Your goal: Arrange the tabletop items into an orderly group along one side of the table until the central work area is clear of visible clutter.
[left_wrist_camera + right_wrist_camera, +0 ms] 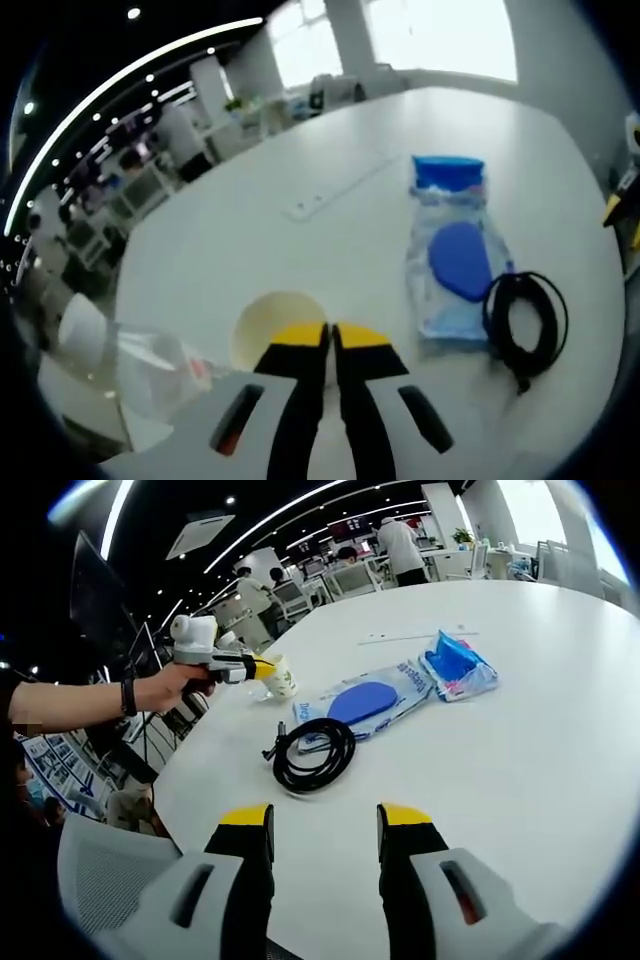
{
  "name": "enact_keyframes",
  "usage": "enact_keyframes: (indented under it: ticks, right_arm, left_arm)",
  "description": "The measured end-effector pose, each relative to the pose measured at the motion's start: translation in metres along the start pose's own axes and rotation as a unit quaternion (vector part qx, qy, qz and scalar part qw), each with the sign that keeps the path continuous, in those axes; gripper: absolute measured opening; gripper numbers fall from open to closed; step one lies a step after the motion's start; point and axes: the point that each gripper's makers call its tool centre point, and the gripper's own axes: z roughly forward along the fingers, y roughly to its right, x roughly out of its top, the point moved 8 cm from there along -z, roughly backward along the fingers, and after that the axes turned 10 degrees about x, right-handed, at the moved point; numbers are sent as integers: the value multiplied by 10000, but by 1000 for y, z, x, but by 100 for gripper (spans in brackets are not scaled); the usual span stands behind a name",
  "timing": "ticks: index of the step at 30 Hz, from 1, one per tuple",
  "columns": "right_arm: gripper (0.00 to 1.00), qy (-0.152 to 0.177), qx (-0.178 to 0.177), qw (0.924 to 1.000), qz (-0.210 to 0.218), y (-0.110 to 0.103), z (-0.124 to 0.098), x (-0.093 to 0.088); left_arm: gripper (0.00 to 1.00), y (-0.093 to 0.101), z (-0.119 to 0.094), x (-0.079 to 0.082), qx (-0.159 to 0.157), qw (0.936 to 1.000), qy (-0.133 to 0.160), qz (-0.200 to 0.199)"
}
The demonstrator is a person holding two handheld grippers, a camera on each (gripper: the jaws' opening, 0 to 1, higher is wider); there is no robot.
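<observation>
A cream paper cup (268, 322) sits just behind my left gripper (330, 335), whose yellow-tipped jaws are pinched together at the cup's rim. From the right gripper view, a person's hand holds that left gripper (258, 667) against the cup (282, 678) near the table's far left edge. A black coiled cable (315, 752) lies in front of my right gripper (325, 825), which is open with nothing between its jaws. Beyond the coiled cable (525, 320) lie a clear bag with a blue oval item (365, 700) (462, 262) and a blue packet (455, 665) (448, 172).
A thin white strip (340, 185) (415, 635) lies on the white table (520, 770) further back. A clear crumpled plastic thing (150, 372) is at the table edge by the cup. A grey chair (100, 880) stands at the near left. Desks and people are in the background.
</observation>
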Motion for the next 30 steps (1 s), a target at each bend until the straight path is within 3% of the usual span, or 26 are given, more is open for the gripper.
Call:
enact_keyframes:
  ticks: [9,20,30]
  right_arm:
    - [41,-18,14,10000,0,0,1,0]
    - [41,2,136,9999,-18,-4,10,2]
    - [41,-67,296,9994,-145,-9,17,5]
  left_arm:
    - [17,-4,-6,0,170,9998,86,-91]
    - [25,1,-40,-7,302,9967,317,-689]
    - [33,22,-64,-32,227,9943,243,-1012]
